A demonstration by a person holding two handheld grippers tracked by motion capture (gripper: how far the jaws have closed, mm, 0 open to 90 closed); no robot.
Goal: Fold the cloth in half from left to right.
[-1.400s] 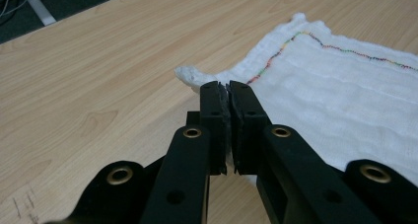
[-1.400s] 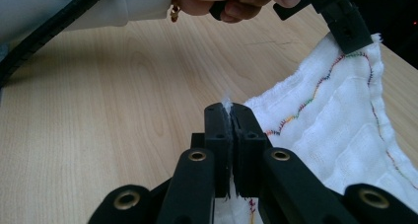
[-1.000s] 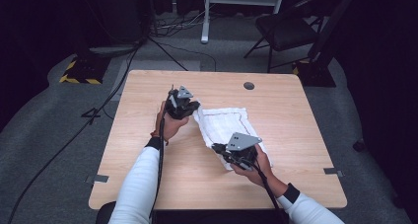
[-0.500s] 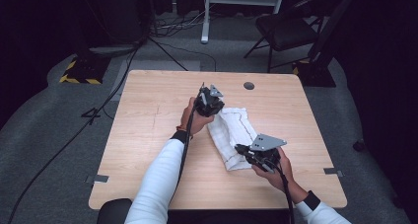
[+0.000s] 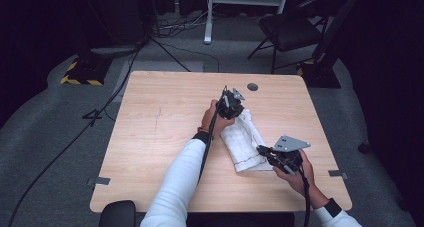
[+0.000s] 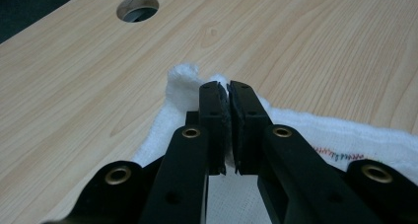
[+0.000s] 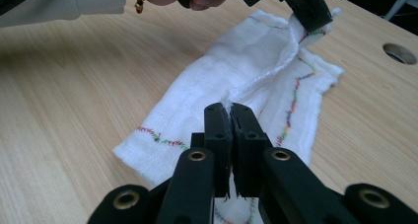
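Observation:
A white cloth (image 5: 245, 139) with coloured stitching lies folded into a long strip on the right half of the wooden table (image 5: 165, 122). My left gripper (image 5: 233, 112) is at its far end, shut on a raised corner of the cloth (image 6: 181, 81). In the left gripper view the jaws (image 6: 227, 90) press together with fabric between them. My right gripper (image 5: 261, 150) is at the near end, shut on a fold of the cloth (image 7: 236, 61). The right gripper view has its jaws (image 7: 230, 109) closed on that fold, and the left gripper (image 7: 308, 7) pinches the far corner.
A round cable hole (image 5: 252, 86) sits near the table's far edge, just beyond the cloth's far end. A chair (image 5: 290, 29) and a desk frame (image 5: 240, 7) stand on the floor behind the table. Cables trail across the floor at the left.
The left gripper has carried its cloth corner to the right and farther away. The right gripper has drawn its end right and nearer. The cloth is now a narrower, longer strip.

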